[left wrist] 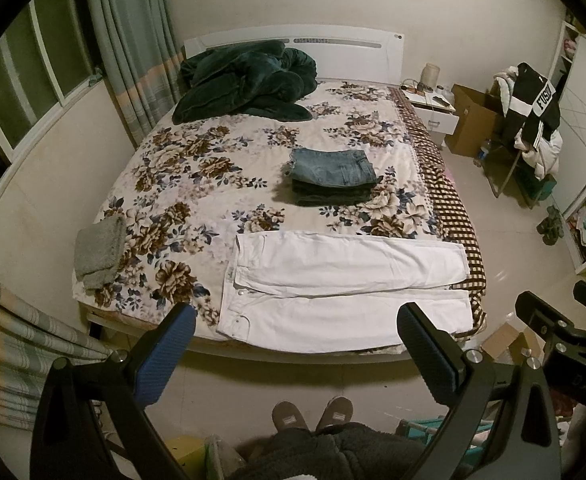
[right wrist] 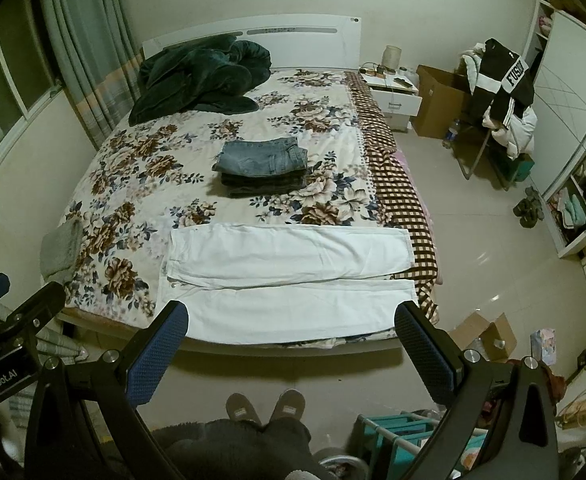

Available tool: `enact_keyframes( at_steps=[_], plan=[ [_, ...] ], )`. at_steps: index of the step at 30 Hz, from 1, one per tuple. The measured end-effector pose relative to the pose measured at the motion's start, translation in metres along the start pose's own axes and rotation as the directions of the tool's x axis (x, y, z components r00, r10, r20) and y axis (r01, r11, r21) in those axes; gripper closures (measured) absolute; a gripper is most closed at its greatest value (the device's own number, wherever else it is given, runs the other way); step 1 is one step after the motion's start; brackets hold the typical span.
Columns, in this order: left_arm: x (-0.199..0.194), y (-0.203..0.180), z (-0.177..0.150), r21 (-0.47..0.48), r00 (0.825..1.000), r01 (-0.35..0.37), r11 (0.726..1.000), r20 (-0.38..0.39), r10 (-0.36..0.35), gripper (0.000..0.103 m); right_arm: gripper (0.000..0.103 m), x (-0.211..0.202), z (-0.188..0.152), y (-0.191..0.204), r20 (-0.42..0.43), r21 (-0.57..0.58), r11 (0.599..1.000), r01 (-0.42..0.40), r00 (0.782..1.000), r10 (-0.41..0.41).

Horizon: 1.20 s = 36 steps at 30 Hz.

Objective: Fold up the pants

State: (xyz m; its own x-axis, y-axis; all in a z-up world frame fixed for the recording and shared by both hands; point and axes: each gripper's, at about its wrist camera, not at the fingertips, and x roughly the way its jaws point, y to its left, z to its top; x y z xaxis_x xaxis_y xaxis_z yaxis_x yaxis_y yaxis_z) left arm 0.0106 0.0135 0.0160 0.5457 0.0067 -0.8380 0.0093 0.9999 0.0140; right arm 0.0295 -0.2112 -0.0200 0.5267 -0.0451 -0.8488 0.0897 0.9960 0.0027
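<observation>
White pants (left wrist: 345, 280) lie flat along the bed's near edge, waist to the left, both legs stretched to the right; they also show in the right wrist view (right wrist: 289, 280). My left gripper (left wrist: 297, 332) is open and empty, held above the floor in front of the bed, short of the pants. My right gripper (right wrist: 293, 332) is open and empty too, at a similar height, further right. The right gripper shows at the right edge of the left wrist view (left wrist: 565, 320).
A stack of folded jeans (left wrist: 333, 176) sits mid-bed. A dark green blanket (left wrist: 249, 80) is heaped by the headboard. A grey cloth (left wrist: 99, 250) lies at the bed's left edge. Nightstand (left wrist: 433, 112), cardboard box (left wrist: 473, 120) and clothes-laden chair (left wrist: 529, 120) stand right. My slippers (left wrist: 313, 414) are below.
</observation>
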Motion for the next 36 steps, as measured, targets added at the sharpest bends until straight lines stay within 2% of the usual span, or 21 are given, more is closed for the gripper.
enact_keyframes(
  at_steps=[24,31,36],
  plan=[
    [0.004,0.004,0.003,-0.014,1.0,-0.014,1.0,-0.003,0.014,0.0,0.0,0.006,-0.003,0.011,-0.017,-0.019,0.999,-0.03,0.999,0.03],
    [0.034,-0.003,0.012,-0.055,0.995,-0.095,0.994,0.015,0.096,0.0,0.0,0.043,0.012,-0.008,-0.01,0.011,0.999,-0.042,0.999,0.042],
    [0.078,-0.004,0.032,-0.07,0.985,-0.163,0.984,0.042,0.166,0.0,0.0,0.103,0.041,-0.034,0.036,0.082,0.994,-0.069,0.997,0.066]
  ],
)
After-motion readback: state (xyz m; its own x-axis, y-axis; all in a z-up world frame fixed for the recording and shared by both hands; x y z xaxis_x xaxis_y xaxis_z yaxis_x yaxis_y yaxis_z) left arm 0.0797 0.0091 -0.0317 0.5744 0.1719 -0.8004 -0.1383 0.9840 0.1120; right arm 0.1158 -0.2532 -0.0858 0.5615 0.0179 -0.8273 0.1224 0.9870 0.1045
